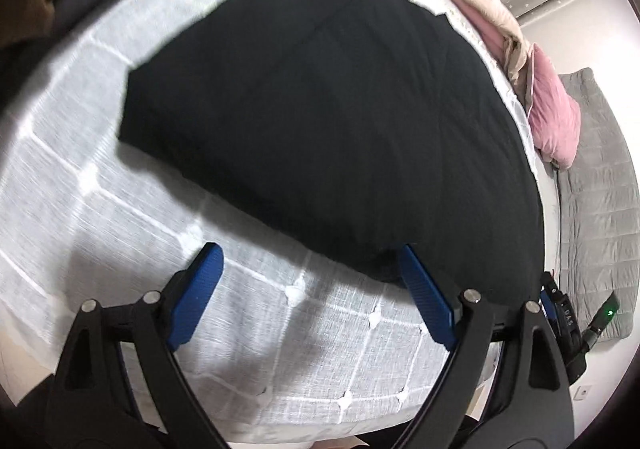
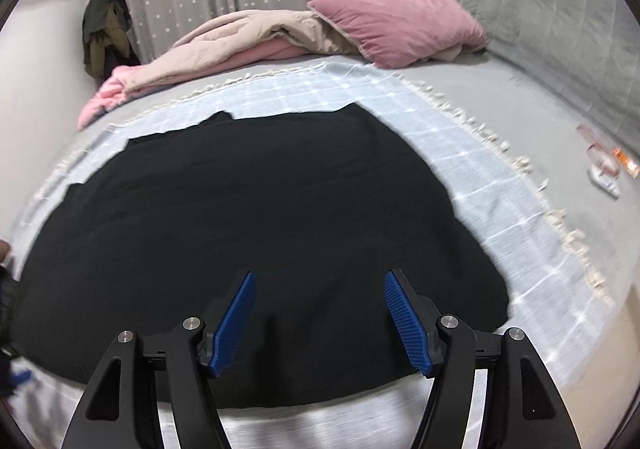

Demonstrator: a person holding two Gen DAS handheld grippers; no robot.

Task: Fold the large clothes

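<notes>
Your left gripper (image 1: pixel 308 261): jaws wide, nothing held, over the sheet (image 1: pixel 100 209) at the garment (image 1: pixel 340 109) edge. Your right gripper (image 2: pixel 320 289): jaws apart, empty, above the garment, spread flat on the bed.

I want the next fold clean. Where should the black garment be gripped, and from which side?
Probably the black garment by its near hem, one tool per corner, coming in low from the bed's near edge: it lies flat there, closest to the open right tool and left tool.
</notes>
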